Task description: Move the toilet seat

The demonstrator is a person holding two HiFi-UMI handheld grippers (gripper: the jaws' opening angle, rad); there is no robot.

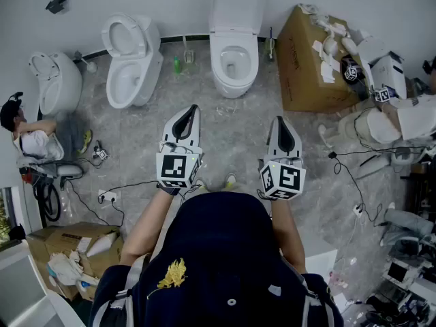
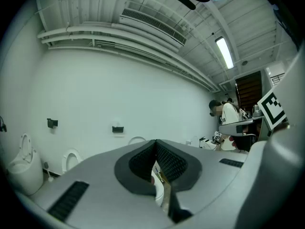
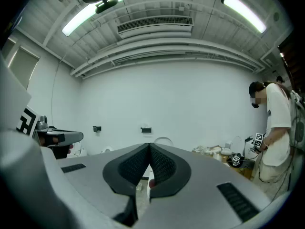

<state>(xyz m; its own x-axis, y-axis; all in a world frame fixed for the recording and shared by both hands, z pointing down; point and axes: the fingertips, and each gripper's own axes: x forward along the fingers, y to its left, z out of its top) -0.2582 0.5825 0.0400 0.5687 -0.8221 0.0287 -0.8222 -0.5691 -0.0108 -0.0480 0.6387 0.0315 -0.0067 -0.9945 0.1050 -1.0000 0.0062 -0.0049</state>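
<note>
A white toilet [image 1: 235, 63] stands against the far wall straight ahead, with its lid [image 1: 236, 5] raised upright and the ring lying flat on the bowl. My left gripper [image 1: 193, 109] and right gripper [image 1: 283, 120] are held side by side over the grey floor, short of that toilet and pointing at it. Both are shut with nothing between their pads. In the left gripper view the left gripper [image 2: 156, 142] has its jaws pressed together, and part of the white bowl [image 2: 159, 191] shows below them. In the right gripper view the right gripper [image 3: 149, 146] is also closed and empty.
Two more white toilets [image 1: 129, 60] [image 1: 54, 80] stand to the left. A cardboard box [image 1: 310, 67] sits right of the middle toilet, and beside it a person [image 1: 392, 111] holds other grippers. Another person [image 1: 27, 138] crouches at the left. Cables [image 1: 112, 196] cross the floor.
</note>
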